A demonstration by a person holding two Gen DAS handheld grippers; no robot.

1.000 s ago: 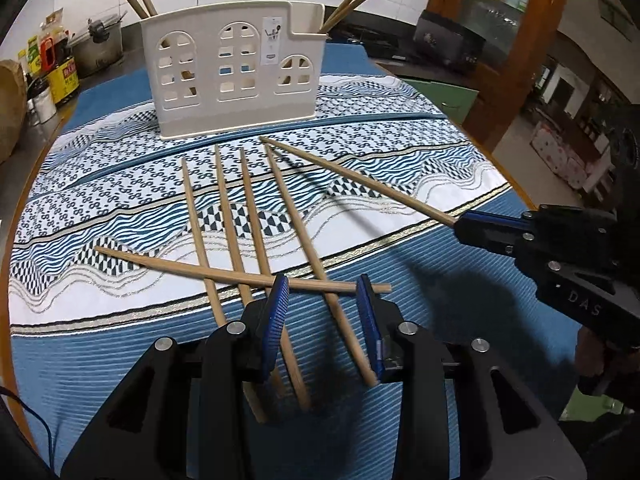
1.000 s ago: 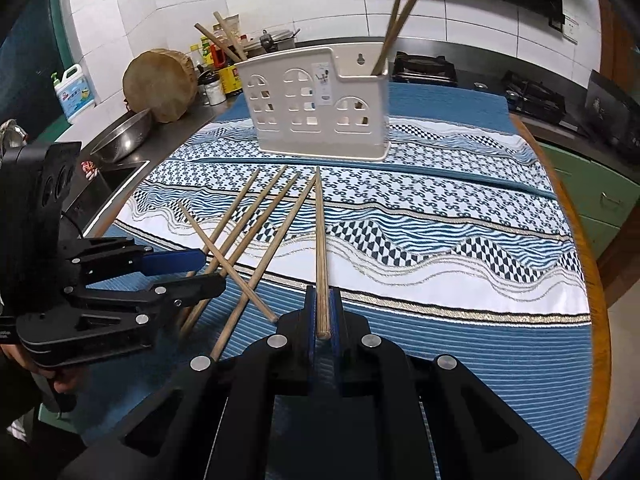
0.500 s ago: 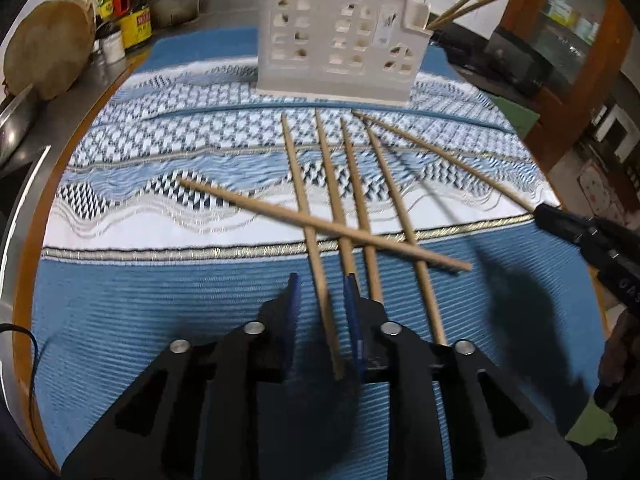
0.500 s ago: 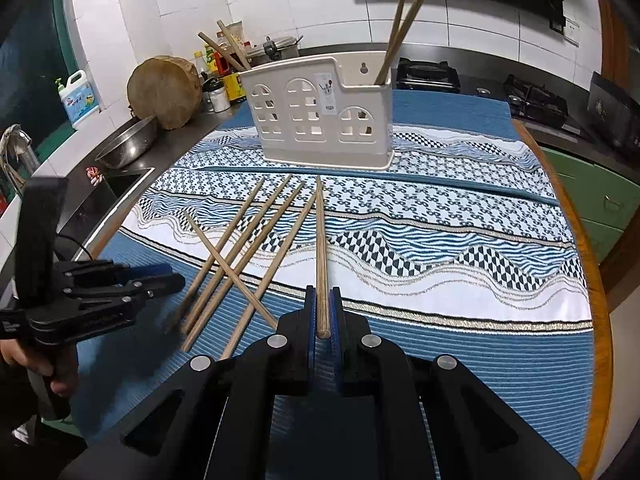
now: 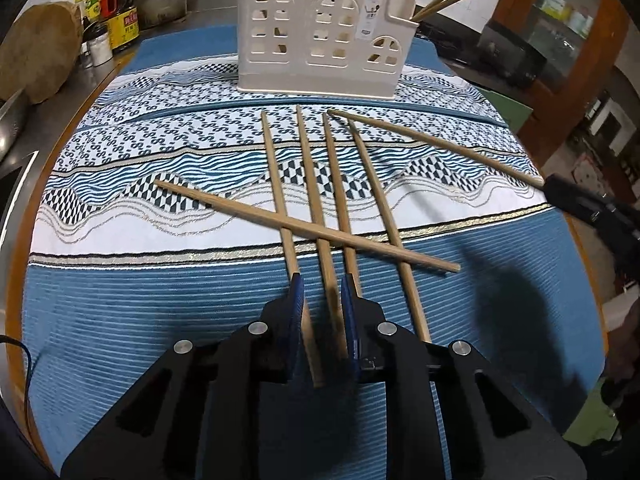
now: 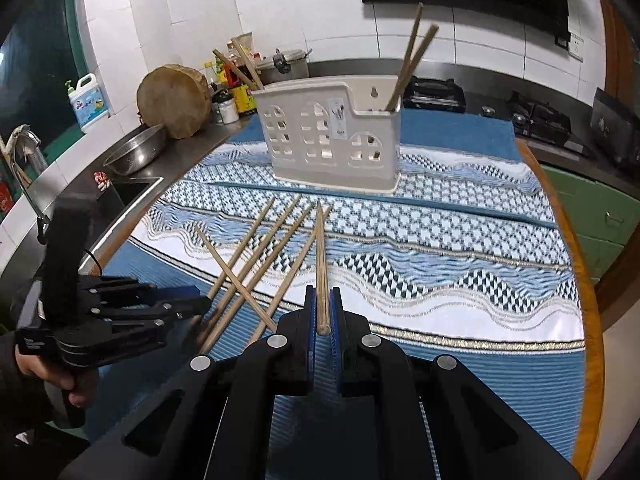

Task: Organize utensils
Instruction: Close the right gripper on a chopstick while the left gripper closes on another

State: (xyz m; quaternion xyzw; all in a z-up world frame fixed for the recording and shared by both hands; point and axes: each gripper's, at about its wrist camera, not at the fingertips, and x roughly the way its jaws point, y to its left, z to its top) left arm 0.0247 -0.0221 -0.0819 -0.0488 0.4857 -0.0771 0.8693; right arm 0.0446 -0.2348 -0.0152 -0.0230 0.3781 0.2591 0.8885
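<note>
Chopsticks (image 5: 320,184) lie fanned across the patterned blue-and-white cloth (image 5: 120,152) in the middle of the left wrist view, four running up the frame toward the cream holder (image 5: 316,36) at top centre, with one more (image 5: 304,226) laid crosswise over them. More sticks stand in the holder's right end. At bottom centre the left tongs (image 5: 322,292) sit low over the near ends of two sticks, which pass between the blue pads; the gap is narrow, though I cannot tell whether the pads press on them. In the right wrist view the right tongs (image 6: 323,308) at bottom centre are clamped on a single chopstick (image 6: 320,256) that points up the frame toward the holder. A hand (image 6: 48,376) grips the other tool at lower left.
</note>
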